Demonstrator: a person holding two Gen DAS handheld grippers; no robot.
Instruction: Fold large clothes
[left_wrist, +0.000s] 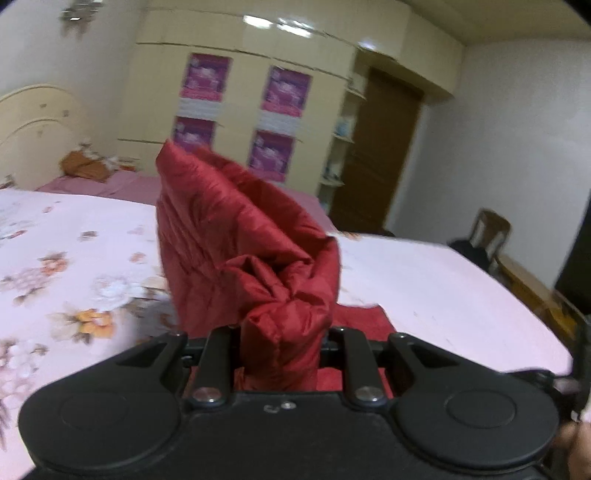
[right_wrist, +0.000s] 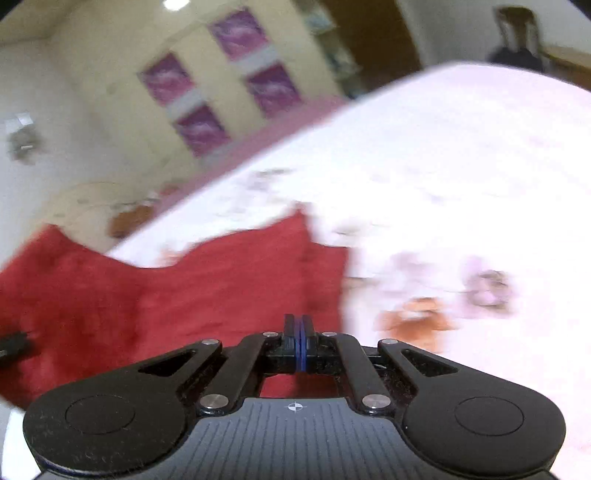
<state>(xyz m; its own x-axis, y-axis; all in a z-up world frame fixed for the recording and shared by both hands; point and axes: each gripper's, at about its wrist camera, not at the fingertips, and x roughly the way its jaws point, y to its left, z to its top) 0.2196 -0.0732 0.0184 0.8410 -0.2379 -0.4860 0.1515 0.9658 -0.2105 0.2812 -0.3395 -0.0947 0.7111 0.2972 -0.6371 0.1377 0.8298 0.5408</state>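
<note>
A dark red quilted jacket (left_wrist: 240, 251) is bunched up in my left gripper (left_wrist: 279, 343), which is shut on a thick fold of it and holds it above the bed. More of the jacket (right_wrist: 192, 288) lies flat on the floral bedsheet (right_wrist: 443, 177) in the blurred right wrist view. My right gripper (right_wrist: 300, 343) is shut with its blue-edged pads together and nothing between them, just above the jacket's near edge.
The pink floral bed (left_wrist: 74, 258) fills the foreground. A cream headboard (left_wrist: 33, 129) and an orange-brown cloth (left_wrist: 83, 166) are at the far left. A wardrobe with purple posters (left_wrist: 243, 110), a brown door (left_wrist: 373, 155) and a wooden chair (left_wrist: 487, 232) stand beyond.
</note>
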